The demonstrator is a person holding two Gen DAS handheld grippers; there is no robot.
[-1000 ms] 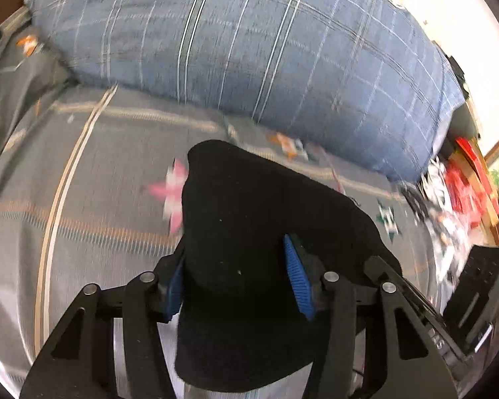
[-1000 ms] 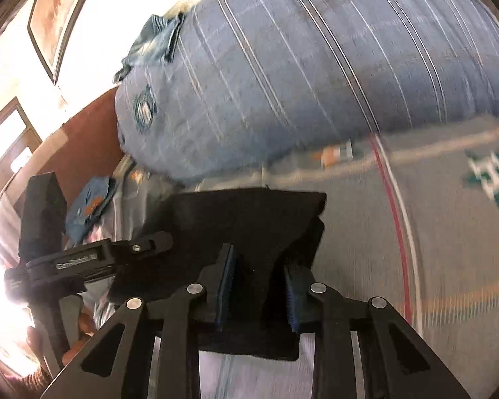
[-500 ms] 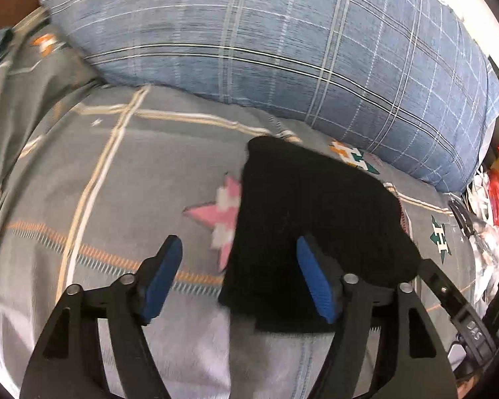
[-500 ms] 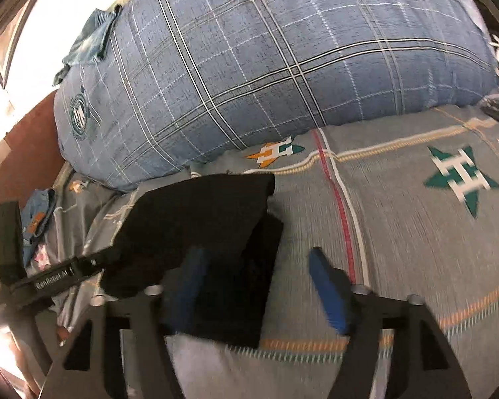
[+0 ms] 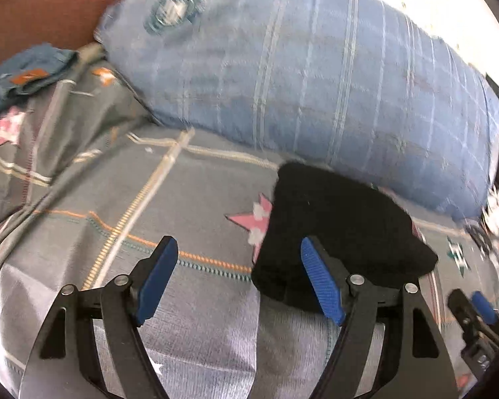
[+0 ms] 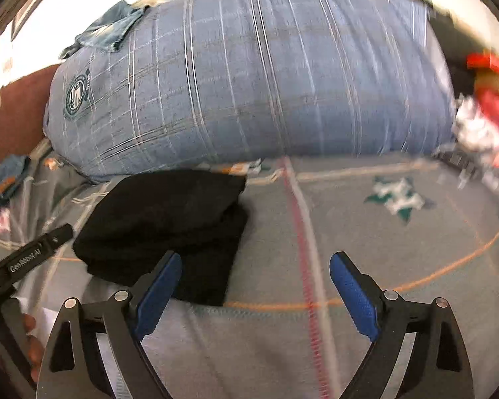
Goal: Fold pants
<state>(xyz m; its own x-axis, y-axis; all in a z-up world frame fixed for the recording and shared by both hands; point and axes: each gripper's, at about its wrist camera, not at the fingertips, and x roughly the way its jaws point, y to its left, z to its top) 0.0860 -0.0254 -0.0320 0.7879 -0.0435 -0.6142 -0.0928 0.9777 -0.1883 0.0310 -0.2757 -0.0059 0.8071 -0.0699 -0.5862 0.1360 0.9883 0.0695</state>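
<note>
The black pants (image 5: 339, 222) lie folded in a compact stack on the grey patterned bedsheet, just in front of the big blue pillow. They also show in the right wrist view (image 6: 169, 222). My left gripper (image 5: 239, 279) is open and empty, to the left of the stack, its right finger at the stack's near edge. My right gripper (image 6: 256, 292) is open and empty, to the right of the stack, its left finger over the near right corner. The left gripper's body (image 6: 26, 262) shows at the left of the right wrist view.
A large blue plaid pillow (image 5: 316, 76) (image 6: 249, 76) lies behind the pants. Folded jeans (image 5: 23, 73) lie at far left by the brown headboard. Red and white clutter (image 6: 485, 113) sits at the right edge of the bed. The right gripper's tip (image 5: 479, 312) shows low right.
Both grippers let go of the black pants and opened wide. They have drawn back and apart, the left one to the left, the right one to the right. The pants stay folded on the bed.
</note>
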